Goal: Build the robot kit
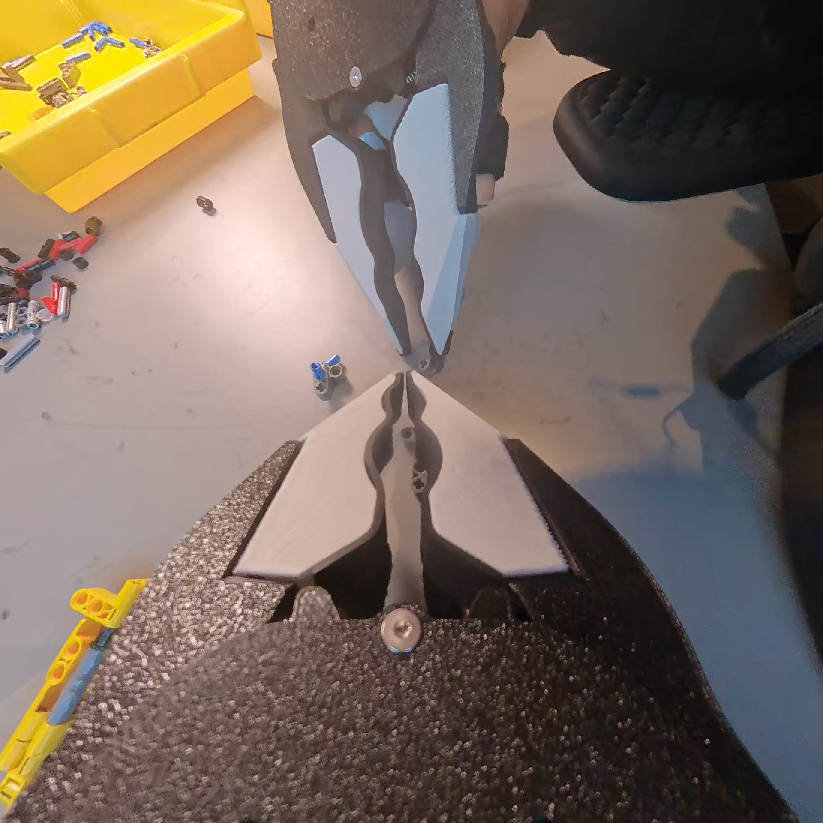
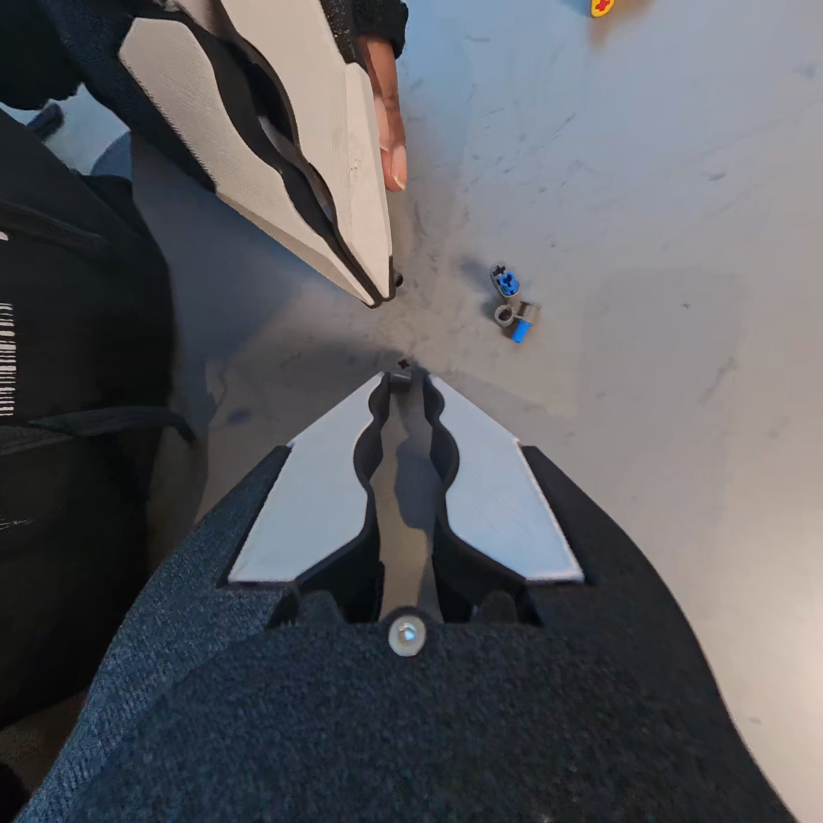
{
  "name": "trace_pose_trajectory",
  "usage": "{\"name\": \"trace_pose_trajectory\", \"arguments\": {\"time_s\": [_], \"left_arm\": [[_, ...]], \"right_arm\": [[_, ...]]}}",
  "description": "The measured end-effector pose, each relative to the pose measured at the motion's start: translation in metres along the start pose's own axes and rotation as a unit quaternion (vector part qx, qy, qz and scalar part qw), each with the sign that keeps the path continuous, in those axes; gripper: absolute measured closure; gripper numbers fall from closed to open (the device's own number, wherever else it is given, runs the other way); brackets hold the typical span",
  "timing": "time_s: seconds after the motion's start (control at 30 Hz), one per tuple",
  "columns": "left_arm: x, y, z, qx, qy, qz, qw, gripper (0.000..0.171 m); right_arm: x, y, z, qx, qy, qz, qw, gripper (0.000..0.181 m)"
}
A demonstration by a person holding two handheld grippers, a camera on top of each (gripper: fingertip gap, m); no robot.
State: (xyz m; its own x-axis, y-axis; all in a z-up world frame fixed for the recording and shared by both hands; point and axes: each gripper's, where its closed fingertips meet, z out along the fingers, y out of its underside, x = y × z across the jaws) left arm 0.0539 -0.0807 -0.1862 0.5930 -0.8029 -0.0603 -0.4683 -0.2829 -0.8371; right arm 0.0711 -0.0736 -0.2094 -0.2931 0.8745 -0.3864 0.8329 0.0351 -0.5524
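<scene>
The left gripper (image 1: 406, 376) is pinched closed, nothing visible at its tips; the right gripper (image 2: 403, 378) clamps a small grey connector (image 2: 401, 379), partly hidden, over bare grey tabletop (image 2: 623, 445)

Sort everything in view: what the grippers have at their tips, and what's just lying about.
At the grippers:
- right gripper, shut on grey connector
- left gripper, shut, with a dark bit at its tip; grip unclear

Lying about:
- blue-grey pieces
- yellow bin
- red-black parts
- yellow beams
- black pin
</scene>
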Motion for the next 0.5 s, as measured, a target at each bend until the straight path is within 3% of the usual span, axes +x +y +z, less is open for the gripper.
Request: {"name": "trace_pose_trajectory", "arguments": {"time_s": [0.23, 0.5], "left_arm": [[-0.004, 0.001, -0.003, 0.003, -0.008, -0.003, 1.0, 0.17], [-0.002, 0.004, 0.001, -0.009, -0.006, 0.004, 1.0, 0.165]], "right_arm": [[0.015, -0.001, -0.009, 0.015, 0.041, -0.022, 0.999, 0.163], [0.006, -0.005, -0.014, 0.037, 0.074, -0.165, 0.983, 0.156]]}}
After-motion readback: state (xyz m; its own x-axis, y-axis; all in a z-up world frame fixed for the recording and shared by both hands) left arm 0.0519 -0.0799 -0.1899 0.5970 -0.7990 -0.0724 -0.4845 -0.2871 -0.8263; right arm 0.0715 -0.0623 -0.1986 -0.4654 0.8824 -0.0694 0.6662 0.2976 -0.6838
